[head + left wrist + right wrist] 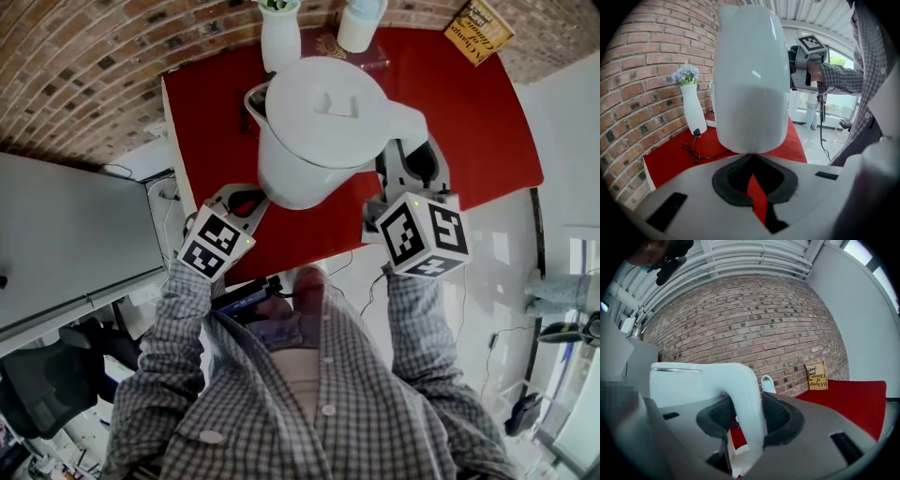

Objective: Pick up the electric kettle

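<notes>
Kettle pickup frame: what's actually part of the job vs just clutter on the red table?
Job:
- electric kettle, lifted
- right tongs, clamped on its handle
- left tongs, open by its base

Lying about:
- vase with flowers
- black cord
- book
- white container

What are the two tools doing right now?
Left tool: open, holding nothing.
Right tool: closed on the kettle.

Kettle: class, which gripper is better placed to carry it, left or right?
Right. The right gripper is shut on the handle of the kettle. The left gripper sits open just beneath it, gripping nothing.
</notes>
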